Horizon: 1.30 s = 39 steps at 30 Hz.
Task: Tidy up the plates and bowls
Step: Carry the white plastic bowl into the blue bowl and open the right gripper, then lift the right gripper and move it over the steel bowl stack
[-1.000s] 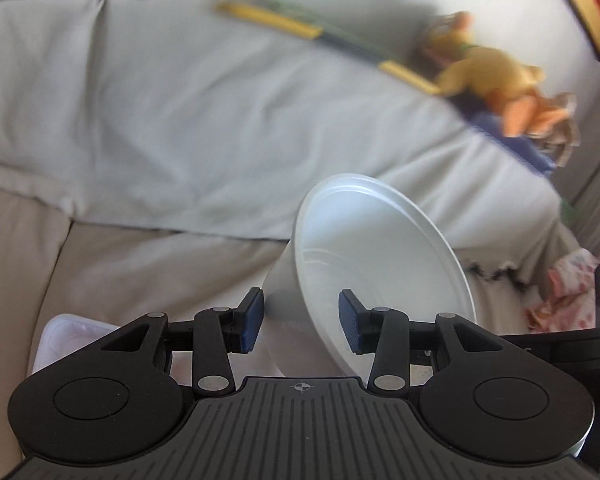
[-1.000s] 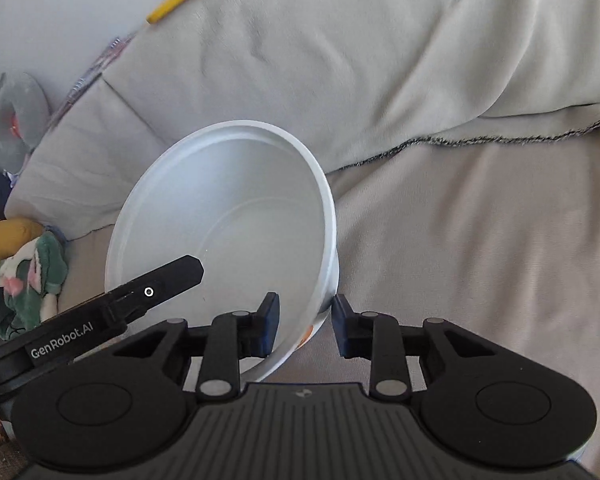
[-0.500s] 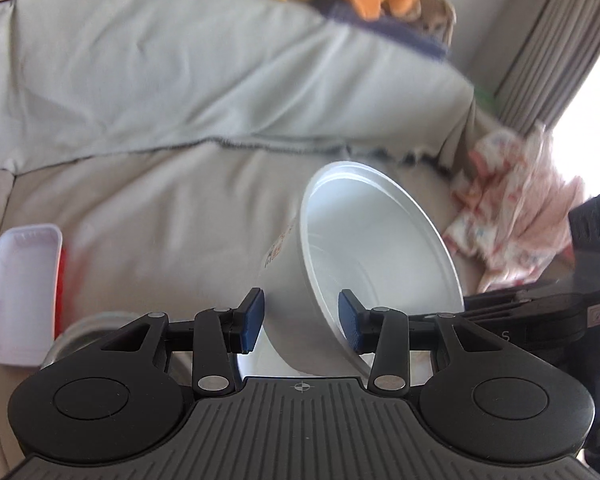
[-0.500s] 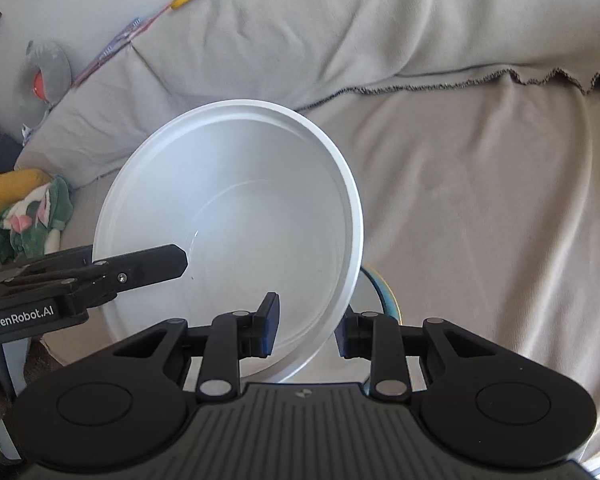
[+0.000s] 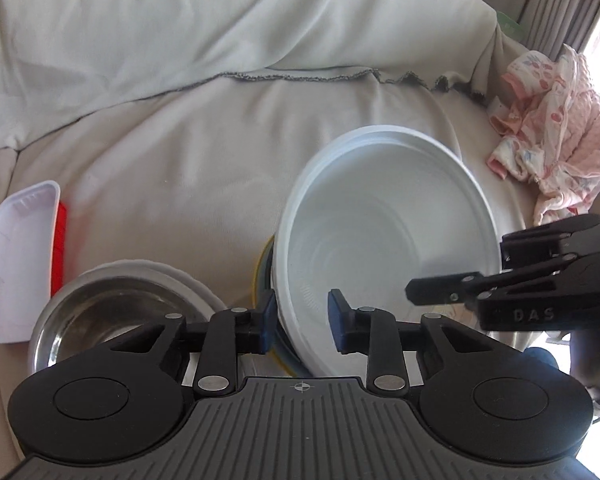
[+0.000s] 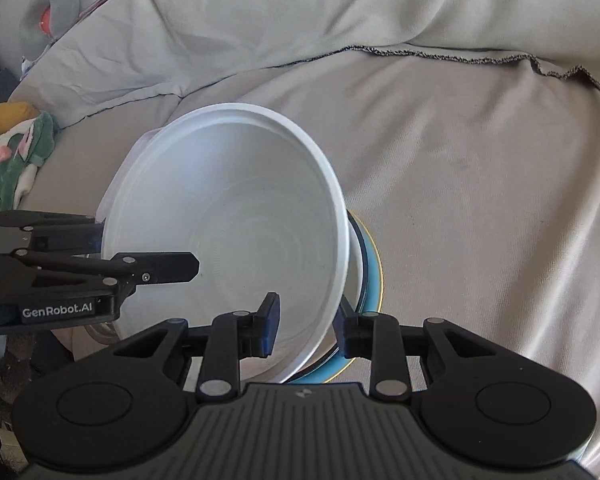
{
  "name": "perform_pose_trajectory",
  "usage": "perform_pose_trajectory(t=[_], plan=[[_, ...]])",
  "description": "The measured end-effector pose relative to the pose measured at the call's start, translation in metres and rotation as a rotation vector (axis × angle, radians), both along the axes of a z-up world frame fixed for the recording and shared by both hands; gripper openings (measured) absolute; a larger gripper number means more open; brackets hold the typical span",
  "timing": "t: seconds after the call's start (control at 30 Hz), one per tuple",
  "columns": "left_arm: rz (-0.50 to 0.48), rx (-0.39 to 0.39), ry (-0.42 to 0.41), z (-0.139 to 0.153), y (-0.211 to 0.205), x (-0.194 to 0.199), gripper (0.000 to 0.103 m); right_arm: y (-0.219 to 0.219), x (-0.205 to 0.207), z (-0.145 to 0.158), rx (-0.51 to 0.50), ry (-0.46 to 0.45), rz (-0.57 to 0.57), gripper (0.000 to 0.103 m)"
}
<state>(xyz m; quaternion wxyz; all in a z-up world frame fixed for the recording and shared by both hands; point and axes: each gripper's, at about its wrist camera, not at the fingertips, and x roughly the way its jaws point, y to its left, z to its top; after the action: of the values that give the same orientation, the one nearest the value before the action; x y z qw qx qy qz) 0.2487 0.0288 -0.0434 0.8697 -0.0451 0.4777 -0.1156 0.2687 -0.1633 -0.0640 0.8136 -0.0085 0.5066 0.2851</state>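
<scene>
Both tongs are gripping one white bowl [image 5: 384, 232] by opposite rim sections. The left tongs [image 5: 302, 322], whose jaws have just been closing, are pinching the bowl's wall. The right tongs [image 6: 306, 330] are clamping the rim likewise. The white bowl is sitting tilted over a blue plate [image 6: 374, 272] directly beneath it on the sofa [image 6: 480, 184]. A steel bowl [image 5: 112, 312] is lying just left of the white bowl. Judgement: levelling the white bowl before release would be preventing it from tipping. Both hands are angling steeply downward, facing each other across the white bowl.
</scene>
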Motion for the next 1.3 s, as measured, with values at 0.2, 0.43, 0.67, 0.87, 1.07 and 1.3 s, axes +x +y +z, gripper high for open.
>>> perform_pose_trajectory(t=[0.2,0.43,0.67,0.87,1.07,1.3], plan=[[-0.034,0.008,-0.033,0.005,-0.006,-0.008,0.029,-0.012,0.006,0.006,0.047,-0.035,-0.048,0.029],[-0.045,0.046,-0.088,0.016,-0.012,-0.014,0.029,-0.018,0.011,-0.002,0.047,-0.033,-0.085,0.029],[-0.013,-0.047,-0.046,0.015,0.004,-0.003,0.029,-0.014,0.009,-0.013,0.035,-0.025,-0.083,0.029],[0.098,-0.237,-0.028,0.013,0.044,0.007,0.028,-0.014,0.009,-0.018,0.018,-0.034,-0.091,0.029],[0.127,-0.245,0.017,-0.001,0.054,0.022,0.031,-0.018,0.01,-0.018,0.025,-0.044,-0.12,0.029],[0.129,-0.378,-0.035,0.013,0.095,-0.004,0.028,-0.029,-0.026,0.024,0.076,-0.186,-0.138,0.029]])
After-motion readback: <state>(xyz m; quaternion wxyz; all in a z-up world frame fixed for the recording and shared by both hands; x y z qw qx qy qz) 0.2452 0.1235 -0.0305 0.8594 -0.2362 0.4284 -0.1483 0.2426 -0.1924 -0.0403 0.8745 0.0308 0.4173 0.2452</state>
